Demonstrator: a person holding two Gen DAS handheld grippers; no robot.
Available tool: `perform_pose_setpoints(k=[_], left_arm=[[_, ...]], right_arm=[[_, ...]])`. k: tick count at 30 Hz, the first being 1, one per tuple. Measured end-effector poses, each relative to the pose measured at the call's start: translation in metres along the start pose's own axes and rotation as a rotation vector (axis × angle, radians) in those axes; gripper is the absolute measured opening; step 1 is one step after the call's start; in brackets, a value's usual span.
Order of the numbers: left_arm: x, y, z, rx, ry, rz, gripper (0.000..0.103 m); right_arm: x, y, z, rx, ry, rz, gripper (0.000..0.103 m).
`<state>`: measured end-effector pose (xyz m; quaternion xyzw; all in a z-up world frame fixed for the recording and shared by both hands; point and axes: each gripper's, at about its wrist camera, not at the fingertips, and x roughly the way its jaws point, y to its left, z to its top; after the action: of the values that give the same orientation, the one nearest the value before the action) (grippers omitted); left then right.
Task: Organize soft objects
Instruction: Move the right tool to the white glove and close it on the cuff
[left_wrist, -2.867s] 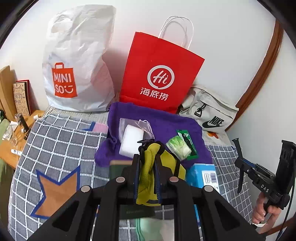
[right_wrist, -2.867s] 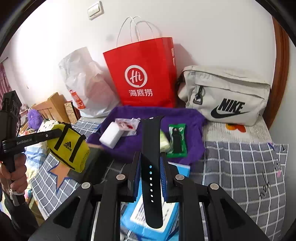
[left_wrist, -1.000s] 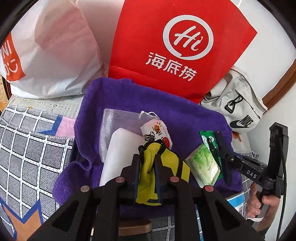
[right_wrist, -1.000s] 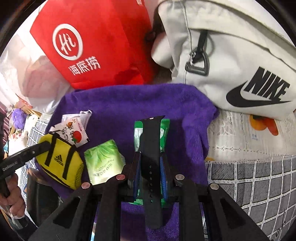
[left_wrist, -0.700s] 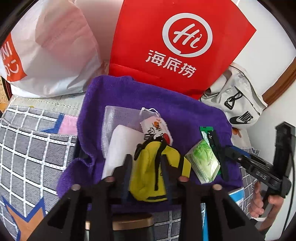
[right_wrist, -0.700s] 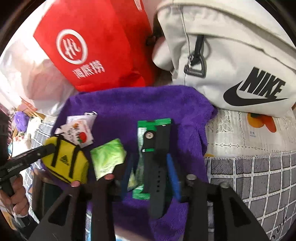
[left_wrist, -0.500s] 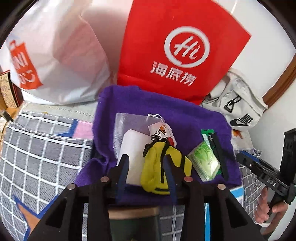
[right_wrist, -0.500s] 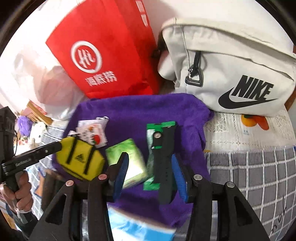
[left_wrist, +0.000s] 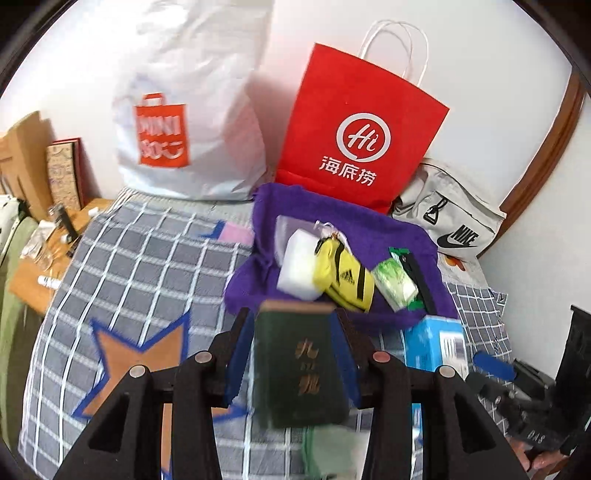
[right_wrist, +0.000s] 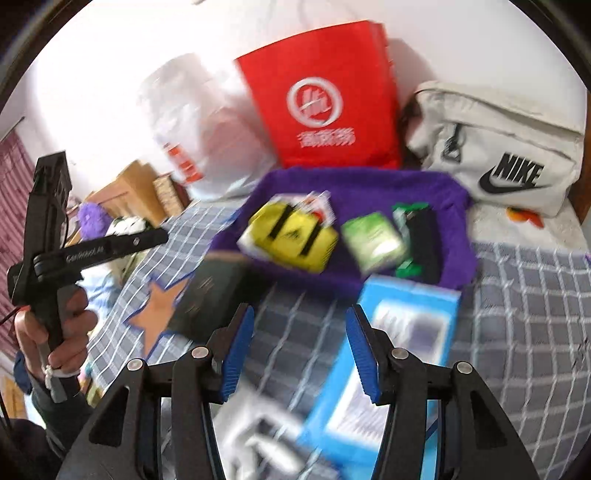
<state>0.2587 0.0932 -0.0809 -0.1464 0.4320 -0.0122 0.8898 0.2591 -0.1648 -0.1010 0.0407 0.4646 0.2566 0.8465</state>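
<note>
On the checked bedspread (left_wrist: 140, 266) a purple towel (left_wrist: 373, 225) is spread, and the soft things are gathered on it: a yellow pouch (left_wrist: 345, 275) marked with the black adidas logo lies in the middle, touching a white foam block (left_wrist: 301, 264) on its left; a small snack sachet with a printed red fruit (right_wrist: 314, 201) is seen behind the pouch, and a green tissue packet (left_wrist: 395, 282) with print too blurred to be read lies just to its right, beside a black watch strap (left_wrist: 419, 280) laid over a green wrapper (right_wrist: 408, 271). The left gripper (left_wrist: 293, 332) is held with its blue-padded fingers (left_wrist: 236, 354) wide apart and nothing clamped; a dark green booklet (left_wrist: 301, 365) with gold Chinese characters is framed between them, though whether it is touched cannot be told. The right gripper (right_wrist: 301, 345) is likewise spread open and empty above the bedspread, near a light blue box (right_wrist: 402, 332) whose label is smeared by motion. Against the wall a white plastic bag printed "MINISO" (left_wrist: 188, 122), a red paper bag bearing "Hi" and "海底捞" (left_wrist: 360, 136), and a cream bag lettered "NIKE" (right_wrist: 502, 147) are lined up. "GenRobot.AI" can be made out on the left gripper's body in the right wrist view.
</note>
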Motion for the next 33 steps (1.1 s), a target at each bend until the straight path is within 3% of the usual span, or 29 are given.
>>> perform_pose_setpoints(k=[5, 13, 23, 24, 27, 33], left_arm=[[-0.014, 0.018, -0.035, -0.032, 0.022, -0.023, 0.041], [-0.019, 0.043, -0.086, -0.073, 0.045, -0.05, 0.041], [-0.014, 0.06, -0.118, -0.076, 0.079, -0.077, 0.041], [-0.014, 0.06, -0.118, -0.077, 0.078, -0.08, 0.041], [-0.015, 0.061, -0.119, -0.077, 0.077, -0.088, 0.041], [-0.013, 0.054, -0.123, -0.068, 0.096, -0.093, 0.041]], right_arm=[[-0.001, 0.034, -0.037, -0.048, 0.052, 0.001, 0.052], [0.029, 0.053, -0.079, -0.026, 0.158, 0.028, 0.052], [0.079, 0.043, -0.088, 0.088, 0.209, 0.018, 0.052], [0.084, 0.047, -0.088, 0.07, 0.207, 0.002, 0.049], [0.088, 0.056, -0.087, 0.019, 0.201, -0.055, 0.01], [0.048, 0.059, -0.077, 0.046, 0.063, 0.002, 0.01]])
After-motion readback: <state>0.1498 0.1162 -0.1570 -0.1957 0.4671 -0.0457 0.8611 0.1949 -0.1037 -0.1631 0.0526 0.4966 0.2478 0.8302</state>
